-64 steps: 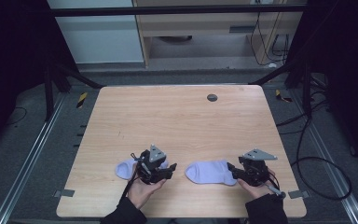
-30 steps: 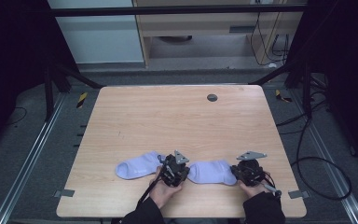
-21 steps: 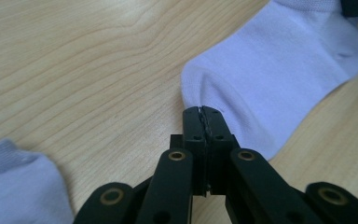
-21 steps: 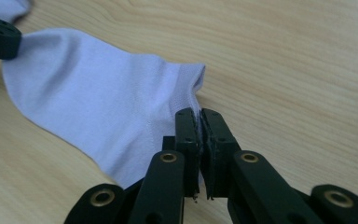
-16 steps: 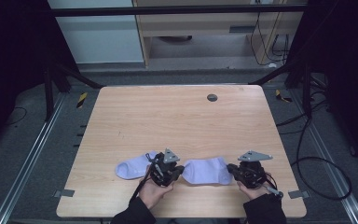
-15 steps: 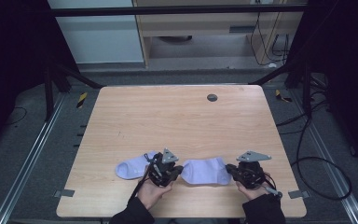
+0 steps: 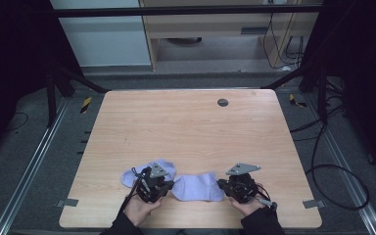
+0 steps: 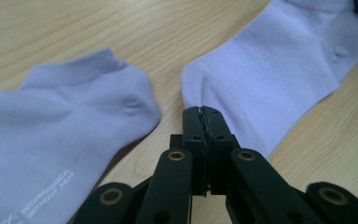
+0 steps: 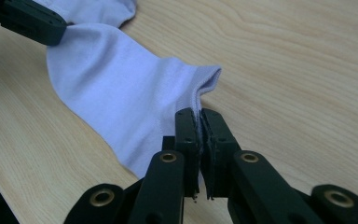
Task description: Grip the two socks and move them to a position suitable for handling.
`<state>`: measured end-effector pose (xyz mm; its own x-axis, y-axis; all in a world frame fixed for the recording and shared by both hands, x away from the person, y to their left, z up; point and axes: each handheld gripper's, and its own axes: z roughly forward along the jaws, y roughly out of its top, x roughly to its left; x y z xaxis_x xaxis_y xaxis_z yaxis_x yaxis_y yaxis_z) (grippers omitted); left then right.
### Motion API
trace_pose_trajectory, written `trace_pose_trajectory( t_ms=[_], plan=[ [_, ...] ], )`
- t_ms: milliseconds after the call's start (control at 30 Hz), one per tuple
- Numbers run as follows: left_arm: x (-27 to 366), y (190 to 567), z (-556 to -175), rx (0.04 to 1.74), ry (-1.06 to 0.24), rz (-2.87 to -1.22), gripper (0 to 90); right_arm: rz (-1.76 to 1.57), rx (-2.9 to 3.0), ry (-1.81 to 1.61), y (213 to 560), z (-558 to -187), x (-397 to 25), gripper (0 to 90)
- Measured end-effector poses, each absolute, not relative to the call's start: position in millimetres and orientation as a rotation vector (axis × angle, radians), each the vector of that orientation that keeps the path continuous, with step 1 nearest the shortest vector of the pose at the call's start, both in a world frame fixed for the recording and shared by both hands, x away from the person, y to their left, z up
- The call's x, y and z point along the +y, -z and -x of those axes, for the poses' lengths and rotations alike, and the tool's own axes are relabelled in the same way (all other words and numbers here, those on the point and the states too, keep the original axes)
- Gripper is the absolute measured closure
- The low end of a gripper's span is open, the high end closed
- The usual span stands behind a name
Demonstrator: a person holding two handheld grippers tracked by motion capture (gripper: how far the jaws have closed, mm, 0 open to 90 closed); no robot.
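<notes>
Two pale lilac ankle socks lie near the table's front edge. The left sock (image 7: 144, 172) (image 8: 65, 135) rests flat, with small white print on it. The right sock (image 7: 199, 186) (image 8: 275, 74) (image 9: 116, 88) stretches between both grippers, its toe close beside the left sock. My left gripper (image 7: 154, 184) (image 8: 203, 110) is shut on that sock's toe edge. My right gripper (image 7: 239, 186) (image 9: 199, 114) is shut on its cuff, which lifts slightly off the wood. In the right gripper view the left gripper's black jaw (image 9: 25, 21) appears at the top left.
The wooden table (image 7: 191, 127) has a small dark round disc (image 7: 223, 102) near its far edge. Metal rails and cables run along the floor at both sides. A person's hands (image 7: 139, 208) hold the grippers from the front edge.
The left gripper left the first sock, went right and took the second sock's toe. Both grippers then carried that sock left until it lies beside the first one.
</notes>
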<state>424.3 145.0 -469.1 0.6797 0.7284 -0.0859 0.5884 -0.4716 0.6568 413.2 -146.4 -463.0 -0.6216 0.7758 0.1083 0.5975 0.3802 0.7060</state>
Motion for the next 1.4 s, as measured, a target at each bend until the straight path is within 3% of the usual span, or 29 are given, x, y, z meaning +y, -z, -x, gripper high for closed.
trace_pose_trajectory(
  t_ms=[333,933,1400],
  plan=[
    [146.6,480.3,-422.9,1.023,-0.272,-2.256,86.9,-1.248,2.438,-1.012,478.8,-414.4,-144.7,85.7],
    [192.3,453.8,-425.5,1.102,-0.409,-2.069,49.4,-1.279,2.263,-1.156,463.2,-419.3,-153.3,58.8],
    [260.9,455.8,-439.7,1.281,-0.519,-1.97,39.7,-1.248,2.232,-1.224,449.8,-443.5,-116.6,45.3]
  ],
)
